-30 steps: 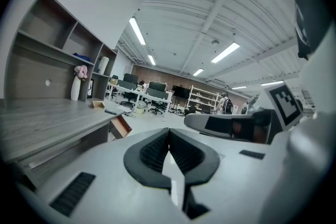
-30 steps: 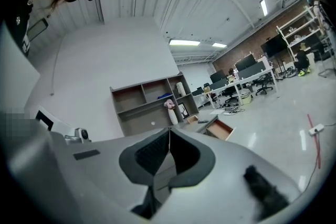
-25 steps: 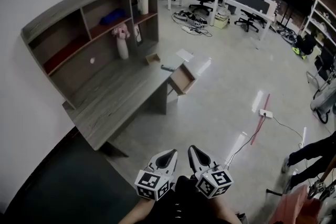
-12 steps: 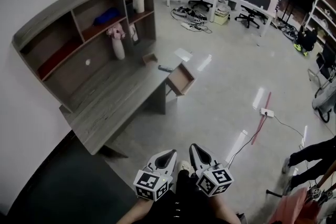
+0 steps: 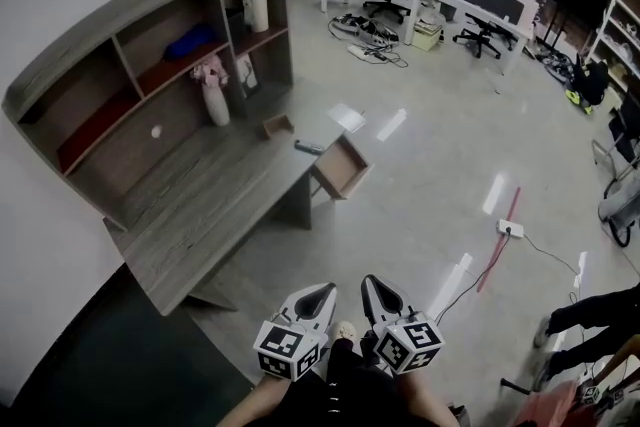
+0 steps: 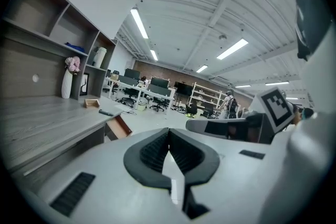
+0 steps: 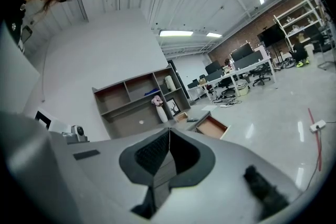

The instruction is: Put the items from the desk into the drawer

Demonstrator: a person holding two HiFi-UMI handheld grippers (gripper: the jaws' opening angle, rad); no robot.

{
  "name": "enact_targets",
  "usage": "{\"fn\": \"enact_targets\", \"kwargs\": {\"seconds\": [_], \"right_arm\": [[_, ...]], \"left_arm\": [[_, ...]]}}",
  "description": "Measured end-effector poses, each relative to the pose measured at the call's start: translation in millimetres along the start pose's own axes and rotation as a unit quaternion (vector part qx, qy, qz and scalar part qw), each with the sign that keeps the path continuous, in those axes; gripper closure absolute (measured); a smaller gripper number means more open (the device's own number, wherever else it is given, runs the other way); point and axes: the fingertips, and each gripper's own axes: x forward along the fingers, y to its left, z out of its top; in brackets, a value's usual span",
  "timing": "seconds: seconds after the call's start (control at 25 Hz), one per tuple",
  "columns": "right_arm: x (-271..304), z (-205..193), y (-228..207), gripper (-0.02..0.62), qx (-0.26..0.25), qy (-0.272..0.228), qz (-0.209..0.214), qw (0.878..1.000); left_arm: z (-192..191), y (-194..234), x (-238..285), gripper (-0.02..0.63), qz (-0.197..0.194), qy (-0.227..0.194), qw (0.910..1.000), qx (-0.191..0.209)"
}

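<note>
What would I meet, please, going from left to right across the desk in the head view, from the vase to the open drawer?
White vase with pink flowers → picture frame → small wooden box → dark slim item → open drawer.

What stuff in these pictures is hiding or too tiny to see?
- Head view: the dark item on the desk, near the open drawer, is too small to name.
- Head view: the inside of the small wooden box is too small to make out.
- Head view: the blue thing on the shelf is too small to identify.
- Head view: a person is cut off by the right edge.
</note>
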Motion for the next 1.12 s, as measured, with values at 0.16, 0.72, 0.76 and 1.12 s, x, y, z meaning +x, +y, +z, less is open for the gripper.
{"fn": "enact_targets", "kwargs": {"seconds": [0.16, 0.72, 0.76, 1.12], "right_arm": [[17.5, 3.7, -16.1, 0.583, 0.003, 0.011, 0.009, 1.0], [51.5, 22.9, -61.5, 0.583, 0.001, 0.017, 0.036, 0.999], [53.2, 25.8, -64.3, 0.583, 0.001, 0.014, 0.039, 0.999], [61.4, 37.7, -83.6, 0.583, -0.002, 0.008, 0.044, 0.999]], "left_arm": [[8.5, 7.4, 24.0, 0.595, 0.005, -0.003, 1.0, 0.001], [16.0, 16.3, 82.9, 0.595, 0.021, -0.002, 0.9998, 0.002], [16.8, 16.6, 86.7, 0.595, 0.022, -0.003, 0.9997, 0.003], [23.2, 18.8, 105.7, 0.595, 0.033, -0.013, 0.9994, 0.004]]}}
